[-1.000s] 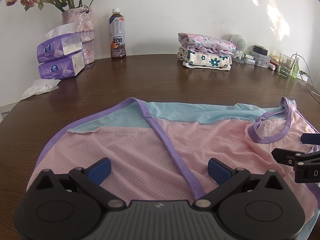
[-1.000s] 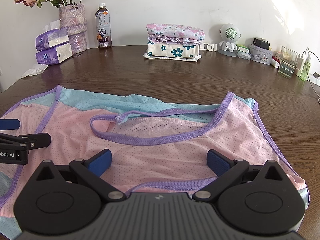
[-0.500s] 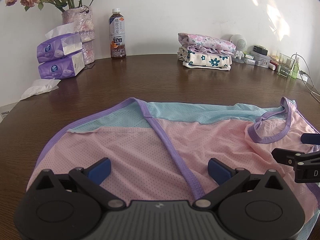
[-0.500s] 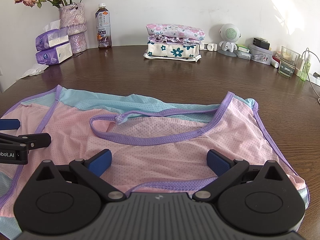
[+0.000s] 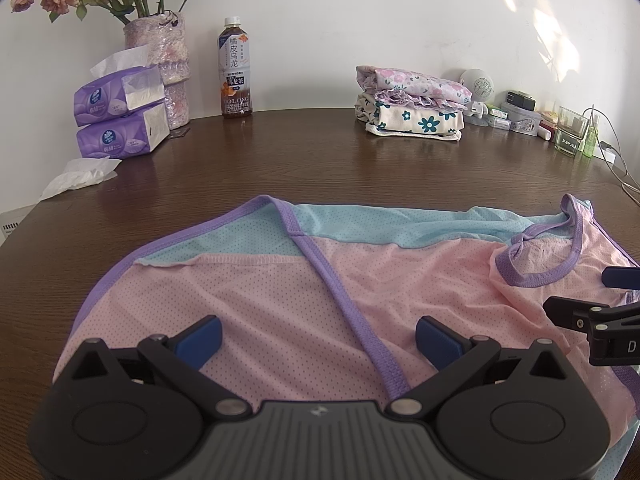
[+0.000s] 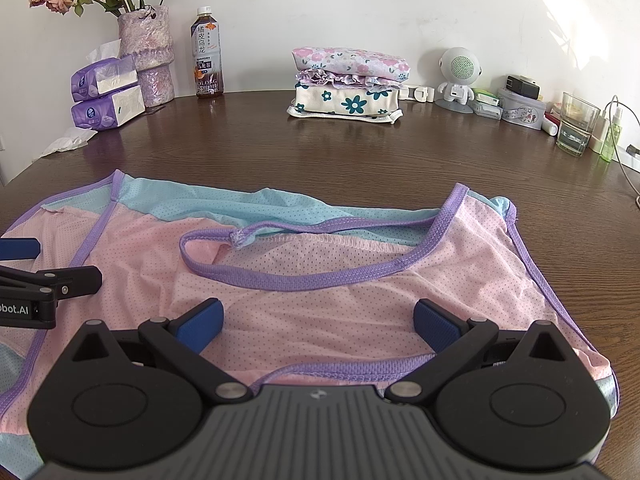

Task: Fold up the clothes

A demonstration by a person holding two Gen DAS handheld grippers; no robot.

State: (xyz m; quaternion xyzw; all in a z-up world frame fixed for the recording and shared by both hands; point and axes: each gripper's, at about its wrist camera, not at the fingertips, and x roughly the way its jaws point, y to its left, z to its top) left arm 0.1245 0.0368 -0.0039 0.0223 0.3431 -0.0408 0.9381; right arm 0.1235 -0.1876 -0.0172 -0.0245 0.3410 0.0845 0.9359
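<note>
A pink and light-blue mesh garment (image 5: 260,292) with purple trim lies spread flat on the dark wooden table (image 5: 320,160). My left gripper (image 5: 318,338) hovers open over the garment's left half, a purple seam running between its blue pads. In the right wrist view the same garment (image 6: 360,292) shows its purple-edged neck opening (image 6: 296,276). Just behind that opening, my right gripper (image 6: 318,326) is open low over the garment's near hem, nothing between its fingers. Each gripper shows at the edge of the other's view.
At the back stand a pile of folded floral clothes (image 5: 412,106), a tea bottle (image 5: 236,68), a vase of roses (image 5: 168,64), two tissue packs (image 5: 120,116) and a loose tissue (image 5: 80,176). Small items, a glass (image 6: 576,128) and cables crowd the back right.
</note>
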